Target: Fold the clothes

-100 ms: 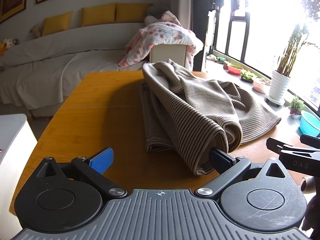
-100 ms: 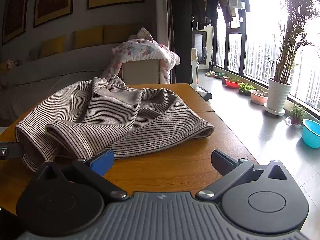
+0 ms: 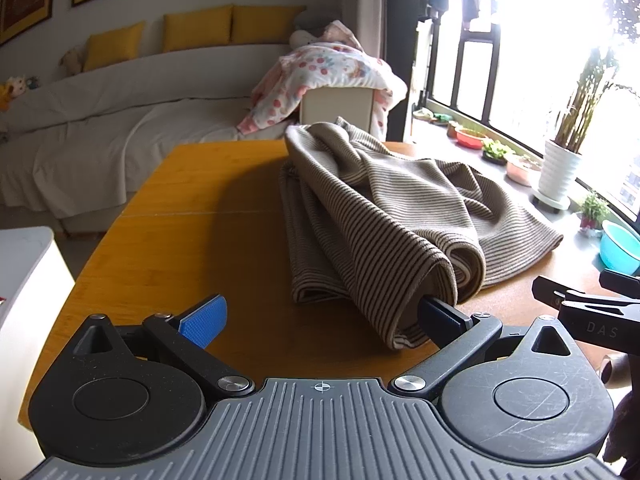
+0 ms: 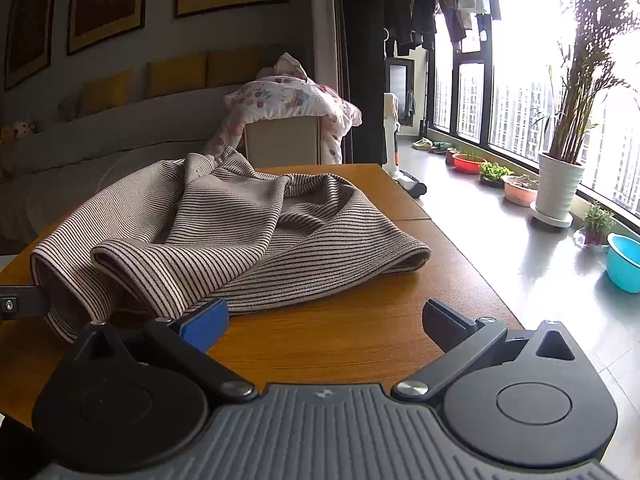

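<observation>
On the wooden worktop (image 3: pixel 208 208) my striped garment (image 3: pixel 384 216) lies bunched and half-doubled, both my left tool (image 3: pixel 320 316) and right tool (image 4: pixel 326 320) spread wide, gripping nothing; I'd judge folding mid-way, needing a fresh hem grip.

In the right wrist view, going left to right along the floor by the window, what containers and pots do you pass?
Red bowl → pink bowl → white plant pot → blue basin.
</observation>
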Demonstrator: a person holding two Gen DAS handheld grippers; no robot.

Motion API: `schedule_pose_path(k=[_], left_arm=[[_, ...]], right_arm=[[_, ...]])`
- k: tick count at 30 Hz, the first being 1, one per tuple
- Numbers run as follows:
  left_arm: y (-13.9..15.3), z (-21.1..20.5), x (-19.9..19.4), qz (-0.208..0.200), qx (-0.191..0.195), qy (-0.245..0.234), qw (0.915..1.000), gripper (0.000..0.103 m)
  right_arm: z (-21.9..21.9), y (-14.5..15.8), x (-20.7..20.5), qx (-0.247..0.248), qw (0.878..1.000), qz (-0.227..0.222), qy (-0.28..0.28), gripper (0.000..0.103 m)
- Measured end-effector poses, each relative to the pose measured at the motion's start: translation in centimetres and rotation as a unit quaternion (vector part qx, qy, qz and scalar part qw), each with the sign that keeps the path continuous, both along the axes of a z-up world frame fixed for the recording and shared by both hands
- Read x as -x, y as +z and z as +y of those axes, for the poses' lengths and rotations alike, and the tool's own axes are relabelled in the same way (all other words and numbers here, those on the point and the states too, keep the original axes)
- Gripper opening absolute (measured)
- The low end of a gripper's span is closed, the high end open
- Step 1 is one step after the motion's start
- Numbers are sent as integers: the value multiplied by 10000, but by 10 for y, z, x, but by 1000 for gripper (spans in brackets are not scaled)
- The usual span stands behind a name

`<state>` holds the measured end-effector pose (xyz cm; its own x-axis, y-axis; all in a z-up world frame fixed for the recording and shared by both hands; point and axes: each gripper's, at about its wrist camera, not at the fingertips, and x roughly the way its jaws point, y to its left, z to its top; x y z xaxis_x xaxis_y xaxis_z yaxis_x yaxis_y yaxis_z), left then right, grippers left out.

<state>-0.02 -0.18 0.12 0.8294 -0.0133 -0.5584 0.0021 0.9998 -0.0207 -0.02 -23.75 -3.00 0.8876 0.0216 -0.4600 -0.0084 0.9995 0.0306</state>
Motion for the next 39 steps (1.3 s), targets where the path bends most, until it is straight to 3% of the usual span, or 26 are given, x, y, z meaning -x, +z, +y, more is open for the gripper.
schedule_pose_path(k=[21, 39], left_arm=[[-6, 1, -1, 150, 75, -28, 9999, 103], [-2, 2, -1, 199, -15, 38, 9998, 103]], right_arm=[[10, -2, -5, 34, 9999, 152, 71, 103], [11, 10, 2, 4, 9999, -13, 115, 103]])
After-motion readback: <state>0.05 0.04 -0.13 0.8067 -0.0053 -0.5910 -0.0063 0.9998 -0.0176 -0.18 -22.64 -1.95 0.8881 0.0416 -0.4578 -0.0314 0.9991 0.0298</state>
